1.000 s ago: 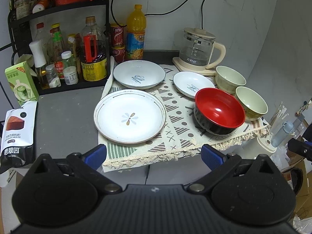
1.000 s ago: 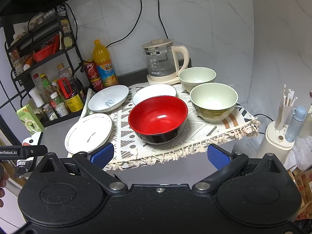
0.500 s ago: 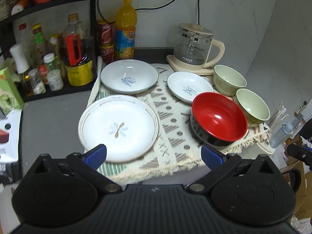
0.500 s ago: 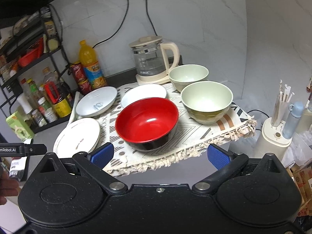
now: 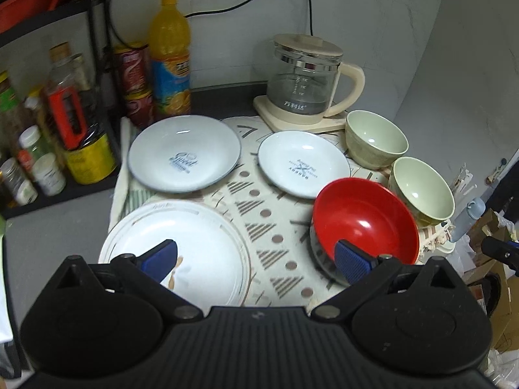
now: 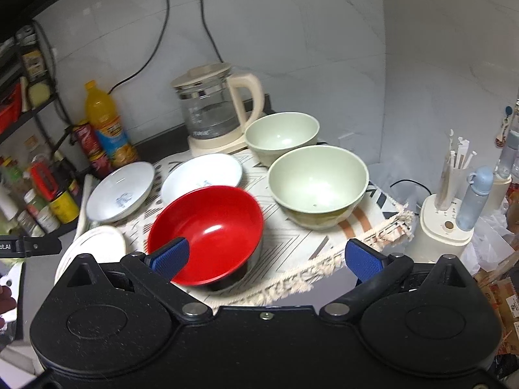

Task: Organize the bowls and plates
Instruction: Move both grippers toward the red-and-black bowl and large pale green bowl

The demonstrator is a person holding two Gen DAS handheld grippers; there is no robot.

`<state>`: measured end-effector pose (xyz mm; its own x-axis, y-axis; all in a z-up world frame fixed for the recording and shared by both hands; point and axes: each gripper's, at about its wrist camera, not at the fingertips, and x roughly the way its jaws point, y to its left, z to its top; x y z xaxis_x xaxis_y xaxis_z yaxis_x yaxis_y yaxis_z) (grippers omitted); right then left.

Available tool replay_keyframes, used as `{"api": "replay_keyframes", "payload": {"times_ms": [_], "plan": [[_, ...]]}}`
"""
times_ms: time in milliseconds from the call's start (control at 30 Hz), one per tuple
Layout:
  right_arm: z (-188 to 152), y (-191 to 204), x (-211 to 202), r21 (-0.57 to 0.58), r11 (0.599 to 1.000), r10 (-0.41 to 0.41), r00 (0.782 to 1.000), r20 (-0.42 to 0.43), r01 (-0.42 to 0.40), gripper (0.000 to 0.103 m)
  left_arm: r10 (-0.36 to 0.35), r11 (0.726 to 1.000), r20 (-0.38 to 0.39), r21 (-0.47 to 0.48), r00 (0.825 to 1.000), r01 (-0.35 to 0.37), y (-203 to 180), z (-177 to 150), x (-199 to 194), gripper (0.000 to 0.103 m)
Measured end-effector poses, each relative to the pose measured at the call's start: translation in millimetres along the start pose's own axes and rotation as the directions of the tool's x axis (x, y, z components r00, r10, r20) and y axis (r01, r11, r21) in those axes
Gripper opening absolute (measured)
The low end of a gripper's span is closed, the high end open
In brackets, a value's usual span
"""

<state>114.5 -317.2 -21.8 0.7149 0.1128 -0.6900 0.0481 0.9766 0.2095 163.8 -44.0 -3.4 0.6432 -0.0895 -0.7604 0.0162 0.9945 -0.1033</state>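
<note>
Hovering low over the patterned mat (image 5: 275, 223), the left gripper (image 5: 256, 261) has its jaws spread wide and empty; one blue pad sits in front of the big plate (image 5: 181, 243) at lower left of the frame, the other in front of the red bowl (image 5: 366, 223) at lower right. Two smaller plates lie behind: one with blue print (image 5: 185, 152) at centre left, another (image 5: 303, 167) at centre. Two green bowls (image 5: 376, 142) stand at right, beside the kettle (image 5: 305, 81). In the right wrist view, the right gripper (image 6: 266, 257) is likewise wide open and empty, one pad over the red bowl's (image 6: 211, 227) near rim, the other over the mat's fringe. Bottles (image 5: 168, 58) fill the upper left of the bench.
</note>
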Motion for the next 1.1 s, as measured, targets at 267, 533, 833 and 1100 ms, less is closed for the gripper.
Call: {"api": "replay_keyframes", "payload": {"times_ms": [267,533,833,1100], "plan": [[14,3,18,0.057,0.997,-0.056,0.998,-0.003,0.056,0.103,-0.051,0.996,-0.022,0.077,0.998,0.053,-3,30,27,0.102],[20,2,33,0.101,0.989,-0.104,0.995,-0.014,0.105,0.103,-0.086,0.985,-0.043,0.143,0.995,0.092,-15,49,44,0.102],[29,-13,47,0.122,0.982,-0.142,0.990,-0.022,0.143,0.103,-0.137,0.976,-0.032,0.167,0.990,0.140,-43,58,58,0.102],[39,-40,68,0.115,0.985,-0.124,0.991,-0.045,0.129,0.103,-0.145,0.984,-0.044,0.098,0.988,0.148,-71,73,71,0.102]]}}
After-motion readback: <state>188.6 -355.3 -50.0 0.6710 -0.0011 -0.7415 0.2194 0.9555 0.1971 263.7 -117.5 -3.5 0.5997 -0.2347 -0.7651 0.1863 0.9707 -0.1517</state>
